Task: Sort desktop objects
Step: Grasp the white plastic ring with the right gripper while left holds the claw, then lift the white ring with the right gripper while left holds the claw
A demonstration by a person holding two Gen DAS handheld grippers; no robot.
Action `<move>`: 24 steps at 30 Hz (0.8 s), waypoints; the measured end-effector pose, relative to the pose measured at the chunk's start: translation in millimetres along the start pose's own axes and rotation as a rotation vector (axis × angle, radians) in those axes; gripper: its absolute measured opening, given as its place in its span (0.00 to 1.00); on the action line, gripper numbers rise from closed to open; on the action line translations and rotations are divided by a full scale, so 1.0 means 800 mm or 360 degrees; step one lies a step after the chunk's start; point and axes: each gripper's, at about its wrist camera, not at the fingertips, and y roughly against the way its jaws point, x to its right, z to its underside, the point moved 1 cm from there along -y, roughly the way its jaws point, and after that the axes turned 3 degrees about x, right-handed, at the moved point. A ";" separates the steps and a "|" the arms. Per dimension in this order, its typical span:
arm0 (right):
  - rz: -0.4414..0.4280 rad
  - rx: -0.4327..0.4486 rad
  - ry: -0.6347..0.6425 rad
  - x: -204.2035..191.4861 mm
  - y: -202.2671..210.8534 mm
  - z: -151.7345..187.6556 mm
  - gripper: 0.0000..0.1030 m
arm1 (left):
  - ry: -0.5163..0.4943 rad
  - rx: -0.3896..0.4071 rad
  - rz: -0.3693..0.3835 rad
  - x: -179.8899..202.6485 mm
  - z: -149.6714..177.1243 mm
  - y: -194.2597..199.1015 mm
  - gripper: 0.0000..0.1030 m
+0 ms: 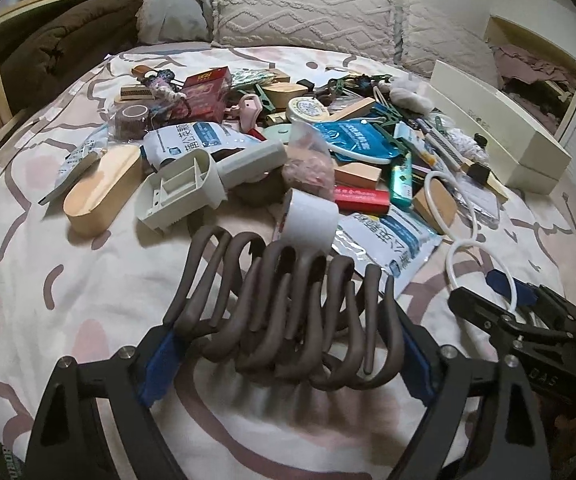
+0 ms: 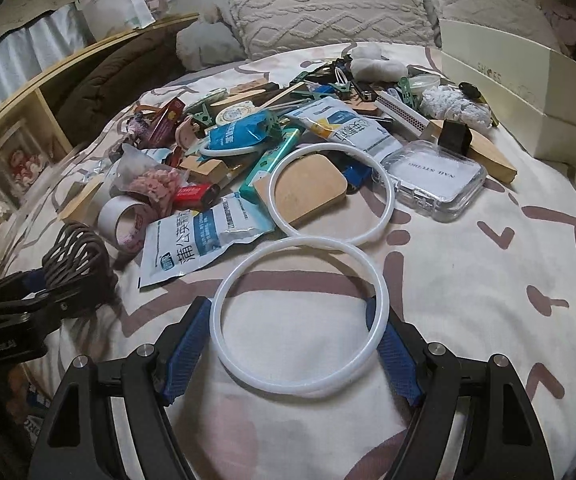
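Left wrist view. Left gripper (image 1: 288, 344): fingers closed on a brown hair claw (image 1: 283, 316), blue pads pressed to both its ends, the clip held at the near edge of the bed (image 1: 47, 280). Past it, a heap of small goods covers the middle of the bed. Items: white tape roll (image 1: 312, 220), just beyond the claw; pale plastic holder (image 1: 183, 192), on its side at the heap's left; oval wooden box (image 1: 101, 192), further left; red packet (image 1: 360, 200); green lighter (image 1: 402, 178); blue-and-white sachet (image 1: 392, 244), lying flat beside the tape roll. A cream shoe box (image 1: 500, 128) stands toward the right edge of the bed. Knitted pillow (image 1: 304, 8) at the far edge. Right gripper (image 1: 504, 308) shows at the right, a white ring (image 1: 476, 276) between its fingers.

Right wrist view. Right gripper (image 2: 294, 346): blue pads bear on either side of the white ring (image 2: 223, 312), which lies flat on the bedcover near the near edge. A second white ring (image 2: 388, 196) lies just beyond, touching the first, around a flat brown pad (image 2: 308, 192). Clear plastic case (image 2: 436, 178), right of the second ring. Sachet (image 2: 203, 236), left of both rings. Tape roll (image 2: 121, 216), beside the sachet. Shoe box (image 2: 528, 88) at the far right corner. Left gripper (image 2: 31, 288) at the left edge, gripping the hair claw (image 2: 75, 256).
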 end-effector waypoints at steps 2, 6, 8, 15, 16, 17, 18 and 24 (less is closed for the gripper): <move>0.0000 0.0005 0.0010 -0.001 0.000 0.001 0.77 | -0.0014 0.0003 -0.0006 0.002 0.003 0.004 0.88; 0.0003 0.0020 0.0028 -0.002 0.000 0.003 0.77 | -0.0019 0.0000 -0.0026 0.001 0.010 0.011 0.88; 0.0012 0.0029 0.0041 -0.003 -0.001 0.005 0.77 | -0.0009 -0.0002 -0.0038 0.000 0.013 0.014 0.88; 0.0043 0.0065 0.0088 -0.007 -0.002 0.010 0.77 | -0.0029 -0.0011 -0.0089 0.004 0.026 0.018 0.88; 0.0046 0.0068 0.0091 -0.007 -0.002 0.010 0.77 | -0.0045 -0.0010 -0.0098 0.006 0.027 0.018 0.88; 0.0048 0.0071 0.0094 -0.007 -0.002 0.011 0.77 | -0.0061 -0.0008 -0.0104 0.007 0.028 0.019 0.88; 0.0048 0.0073 0.0096 -0.007 -0.002 0.011 0.77 | -0.0073 -0.0003 -0.0107 0.008 0.027 0.021 0.88; 0.0042 0.0086 0.0095 -0.007 -0.004 0.011 0.78 | -0.0147 0.0003 -0.0109 0.007 0.017 0.028 0.88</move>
